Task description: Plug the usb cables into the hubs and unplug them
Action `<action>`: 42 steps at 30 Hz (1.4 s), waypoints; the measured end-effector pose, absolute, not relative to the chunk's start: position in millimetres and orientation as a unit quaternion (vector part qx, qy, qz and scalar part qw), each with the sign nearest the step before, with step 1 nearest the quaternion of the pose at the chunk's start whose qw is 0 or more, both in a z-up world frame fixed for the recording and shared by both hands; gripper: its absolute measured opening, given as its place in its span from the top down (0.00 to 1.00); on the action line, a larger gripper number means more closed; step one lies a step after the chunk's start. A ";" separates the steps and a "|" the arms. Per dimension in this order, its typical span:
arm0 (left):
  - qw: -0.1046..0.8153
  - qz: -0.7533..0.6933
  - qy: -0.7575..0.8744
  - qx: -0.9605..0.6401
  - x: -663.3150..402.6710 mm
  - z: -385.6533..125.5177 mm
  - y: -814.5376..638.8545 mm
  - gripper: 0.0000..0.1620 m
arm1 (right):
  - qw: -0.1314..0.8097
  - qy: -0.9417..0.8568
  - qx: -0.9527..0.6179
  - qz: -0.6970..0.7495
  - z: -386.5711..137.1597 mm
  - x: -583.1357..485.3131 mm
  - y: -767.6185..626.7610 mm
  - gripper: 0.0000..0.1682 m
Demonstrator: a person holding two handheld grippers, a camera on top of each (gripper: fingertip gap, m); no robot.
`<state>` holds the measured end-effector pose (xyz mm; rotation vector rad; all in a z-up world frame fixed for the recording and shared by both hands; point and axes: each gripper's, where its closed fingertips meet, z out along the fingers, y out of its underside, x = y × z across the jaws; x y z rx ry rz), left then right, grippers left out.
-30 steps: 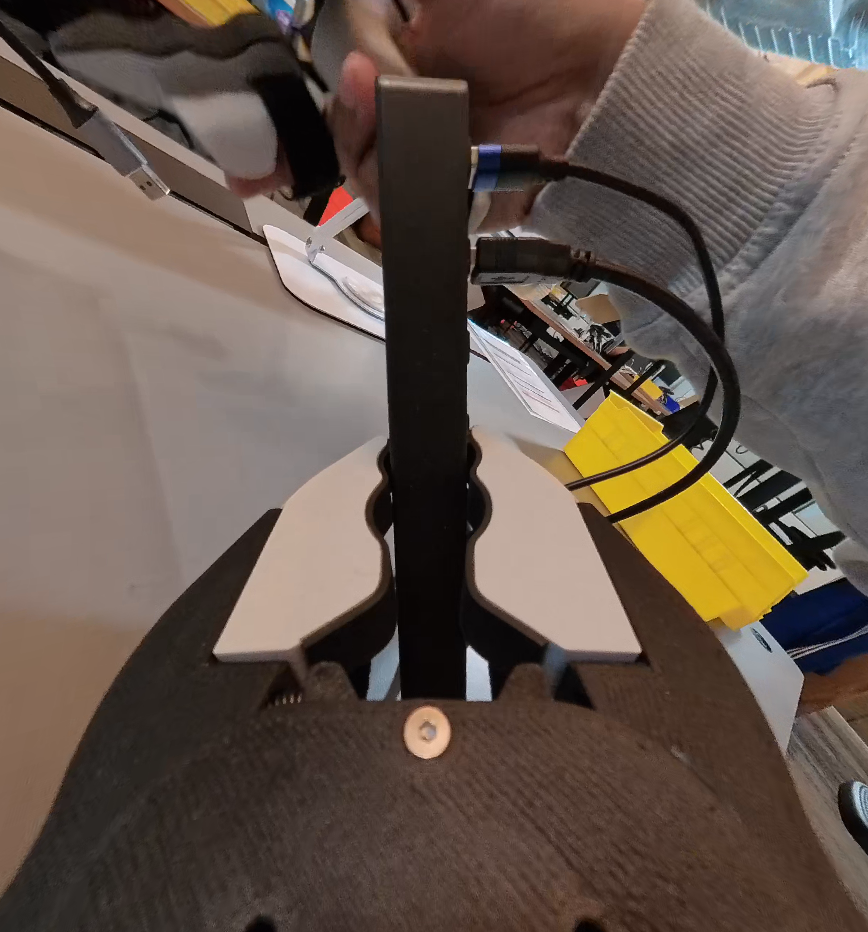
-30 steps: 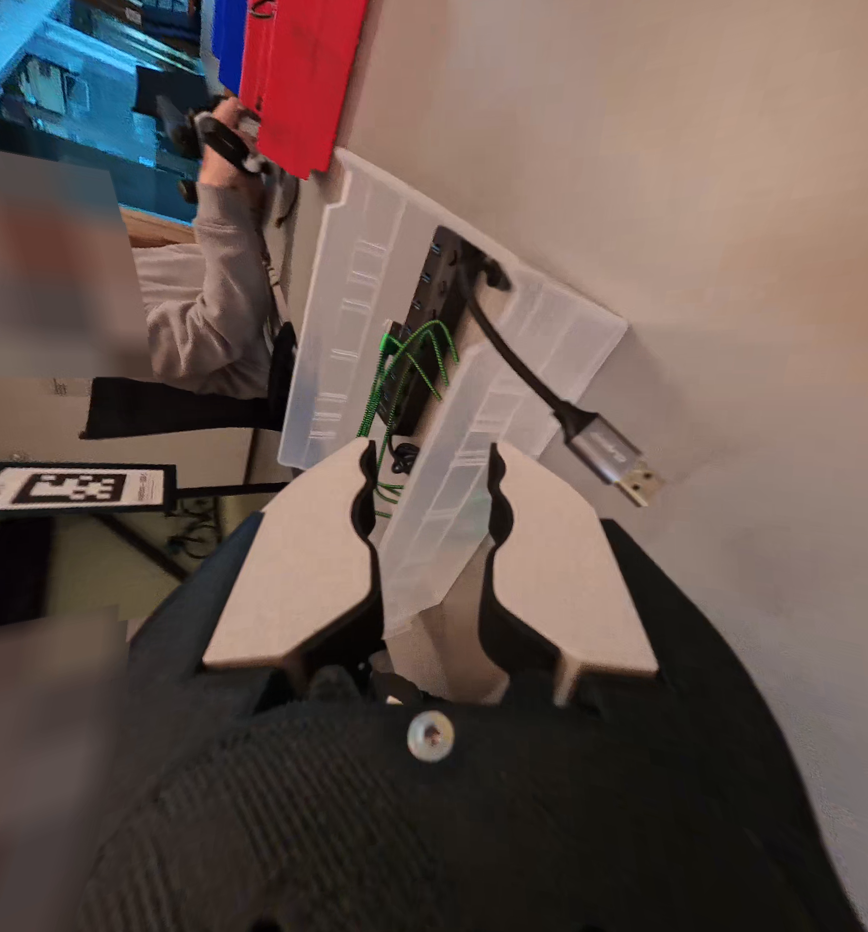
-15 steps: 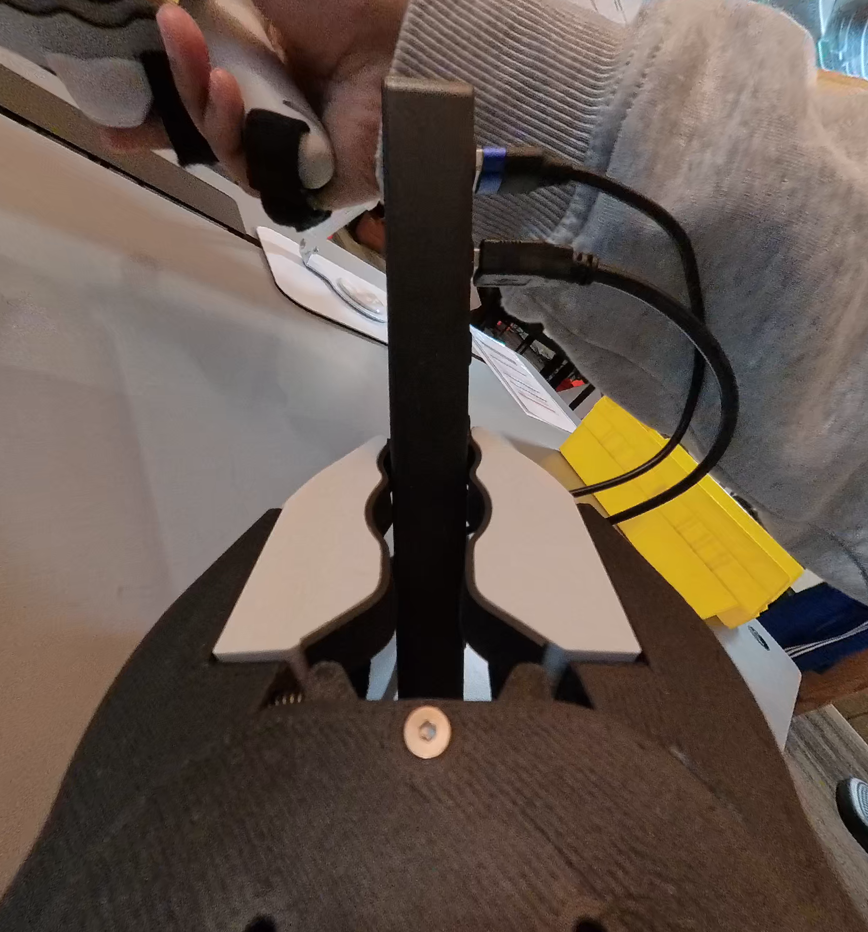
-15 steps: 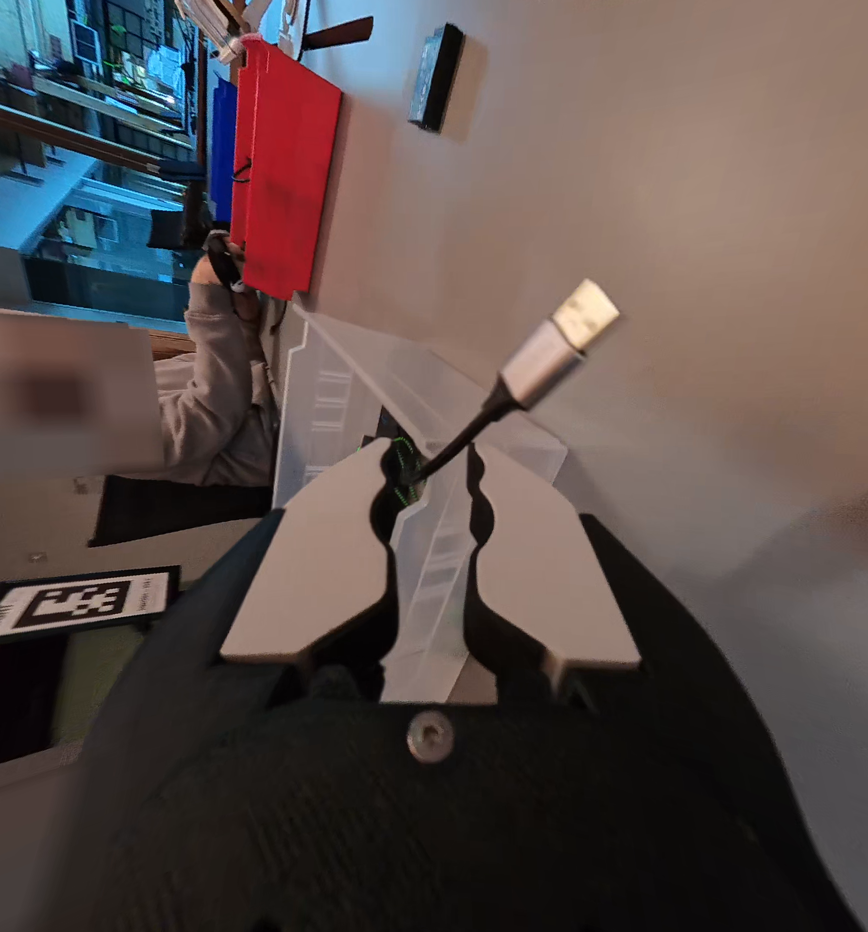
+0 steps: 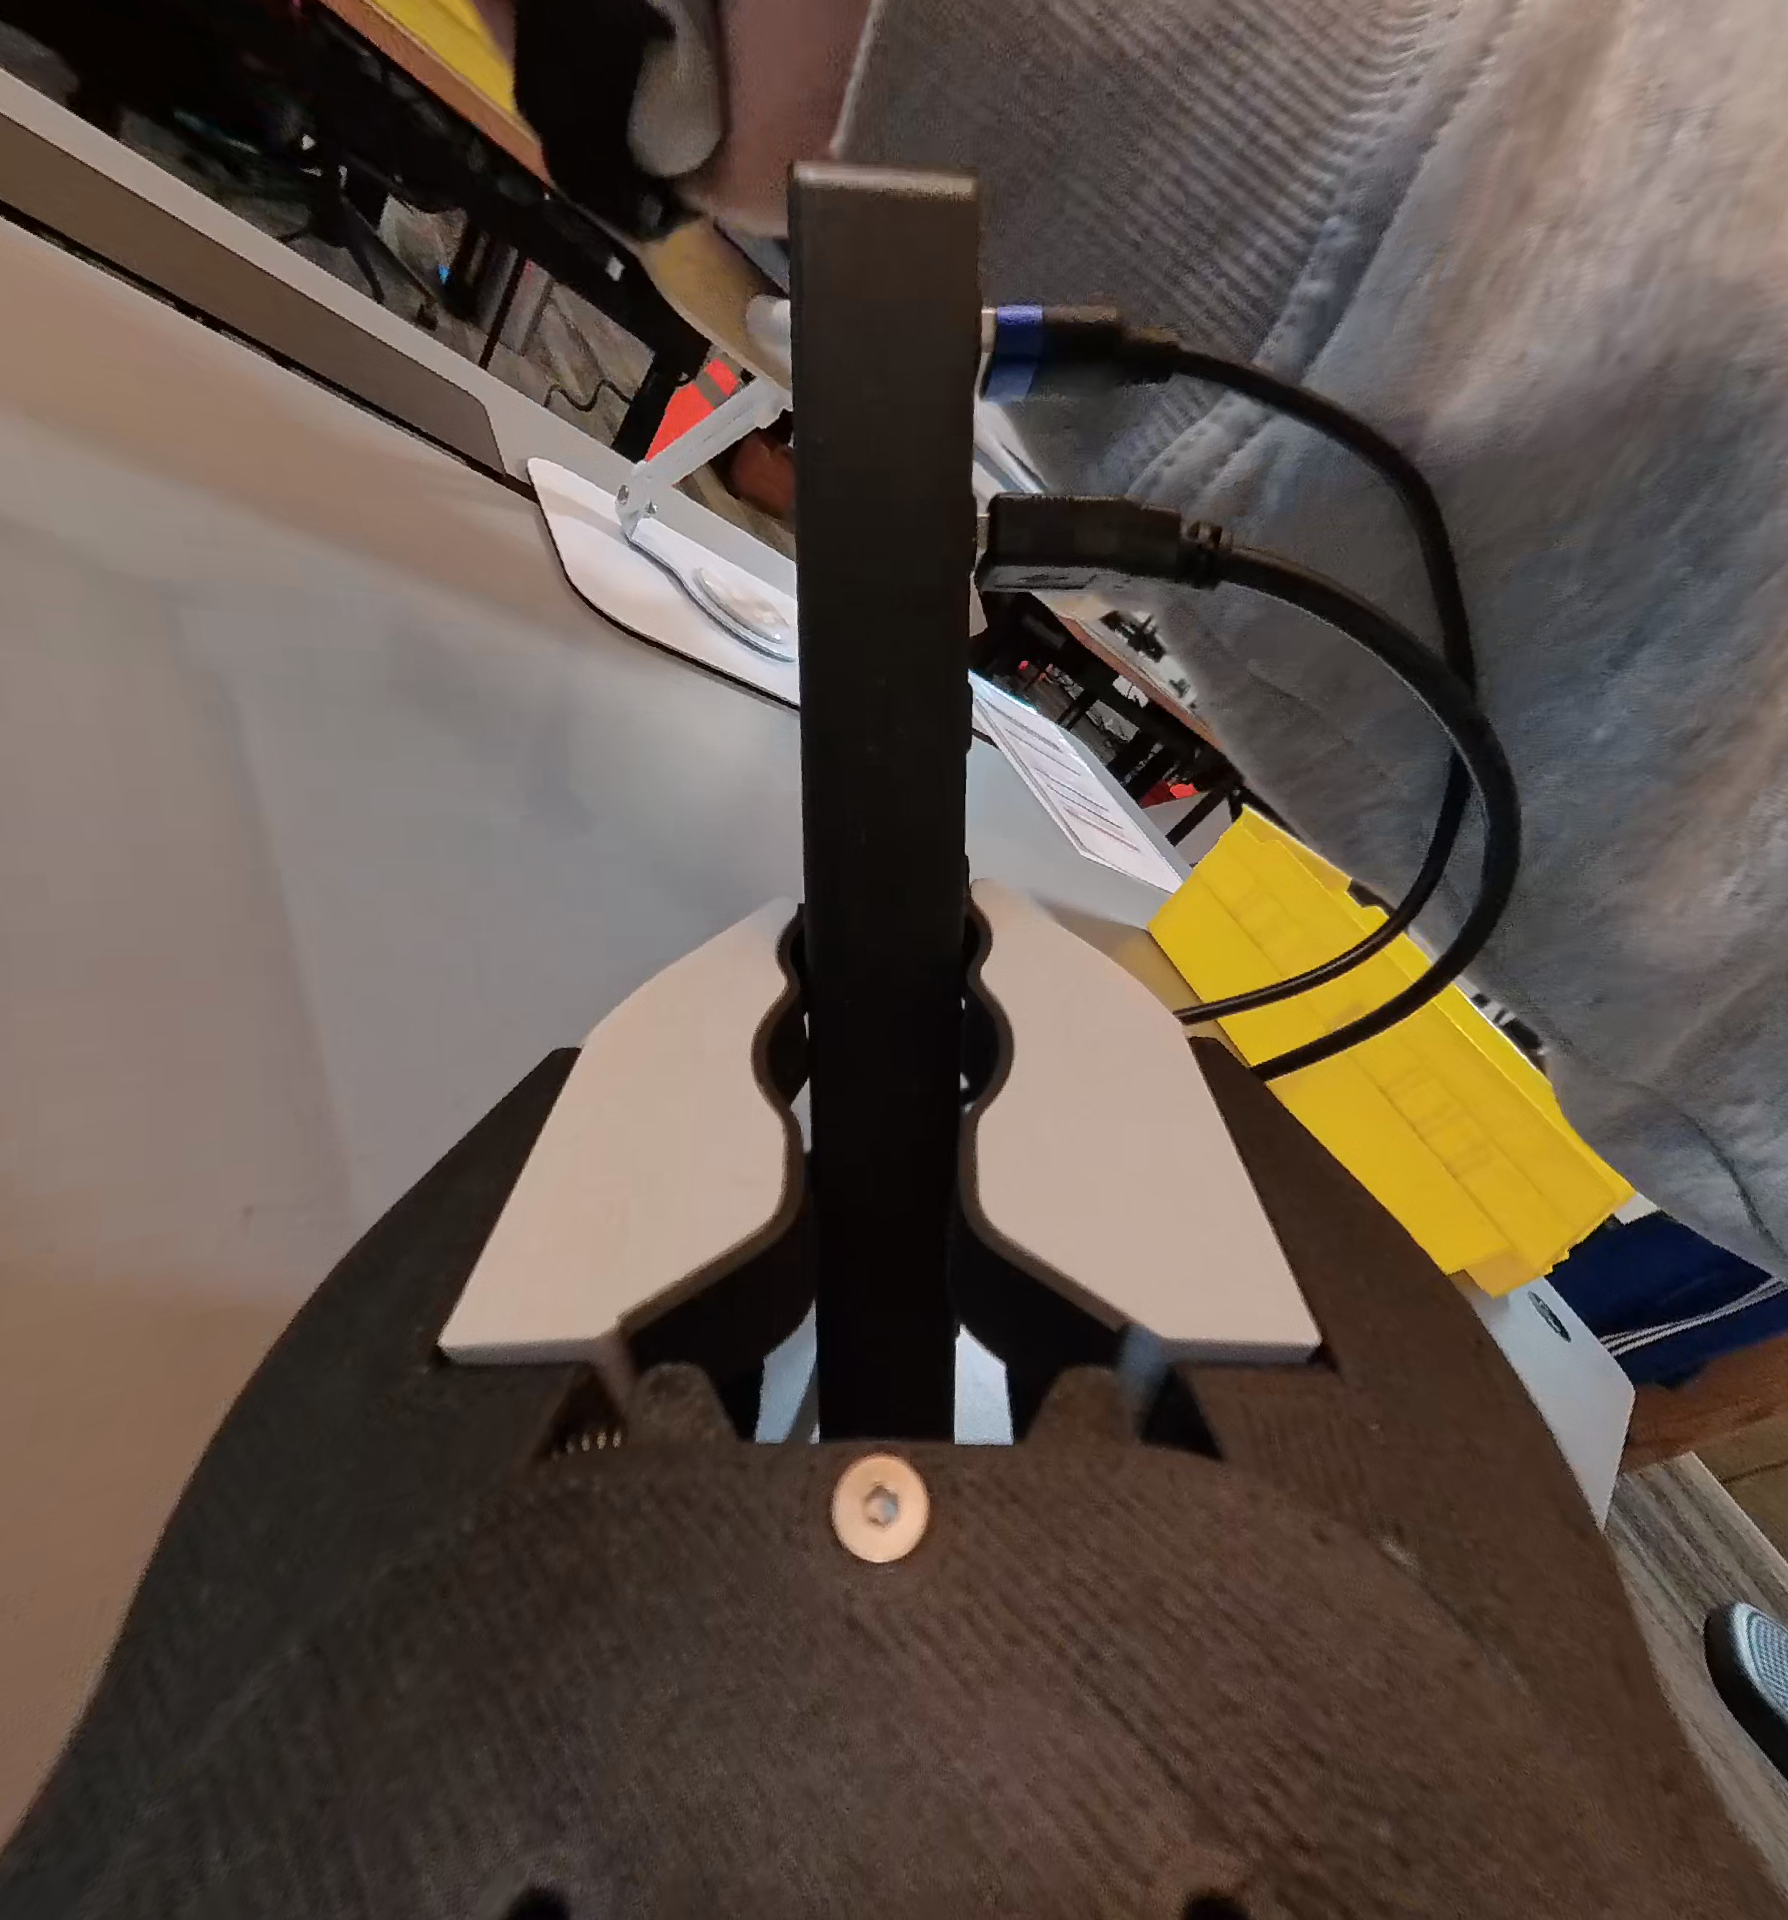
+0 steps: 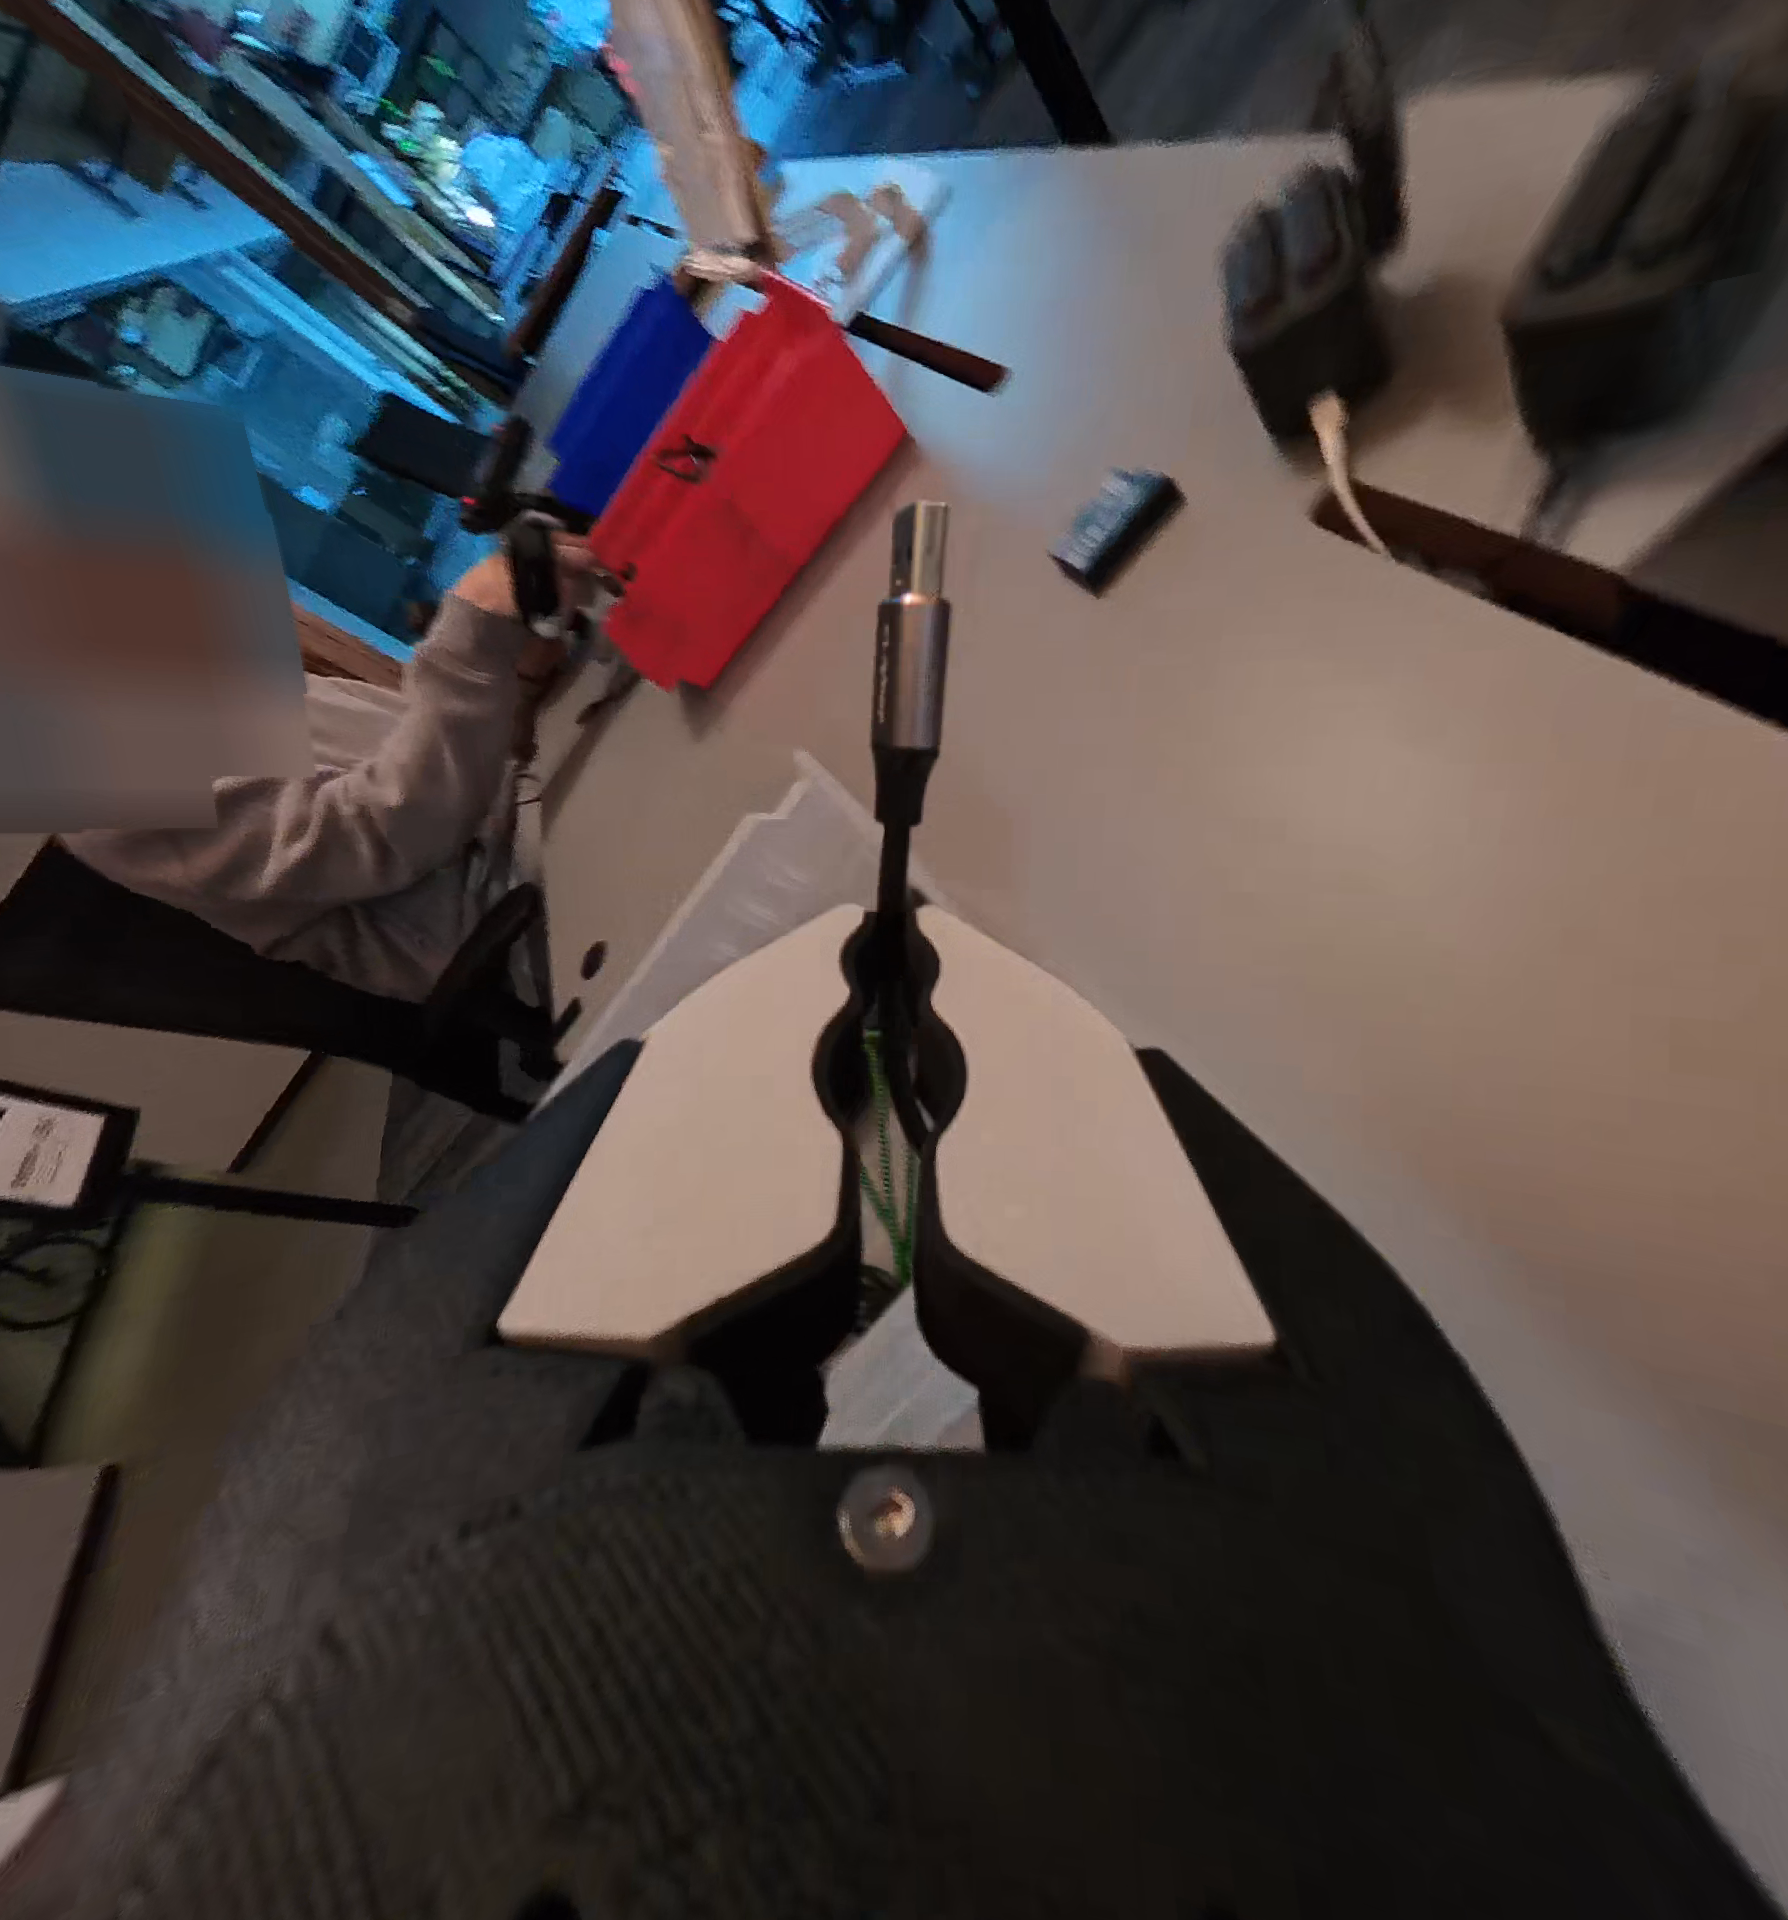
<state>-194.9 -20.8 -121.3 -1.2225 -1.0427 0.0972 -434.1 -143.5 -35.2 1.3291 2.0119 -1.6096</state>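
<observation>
My left gripper (image 5: 882, 935) is shut on a long black USB hub (image 5: 882, 623) that stands upright between the pads. Two black USB cables are plugged into the hub's right side: an upper plug with a blue band (image 5: 1051, 348) and a lower black plug (image 5: 1077, 540). Both cables loop down to the right. My right gripper (image 6: 892, 920) is shut on a thin black cable (image 6: 892, 862), held above the table. Its grey metal USB plug (image 6: 913, 623) points up and away from the fingers. A green braided cable (image 6: 885, 1143) shows in the gap behind the fingertips.
A person's grey sleeve (image 5: 1492, 416) fills the upper right of the left wrist view. A yellow bin (image 5: 1389, 1091) lies to the right. In the right wrist view are a clear plastic tray (image 6: 765, 894), a red bin (image 6: 755, 478), a blue bin (image 6: 630, 395) and a small dark block (image 6: 1113, 525). The grippers' ends are close to 30 centimeters from one another. About 30 centimeters separates my right fingertips from the small dark block (image 6: 1113, 525).
My right gripper closed on the black cable and lifted it from the clear tray; the plug now points straight up. My left gripper kept its hold on the hub.
</observation>
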 end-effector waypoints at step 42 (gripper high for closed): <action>0.708 0.096 -0.417 -0.562 -182.1 -108.2 -16.3 0.83 | -0.237 0.825 0.041 -0.511 95.7 -44.2 40.9 0.98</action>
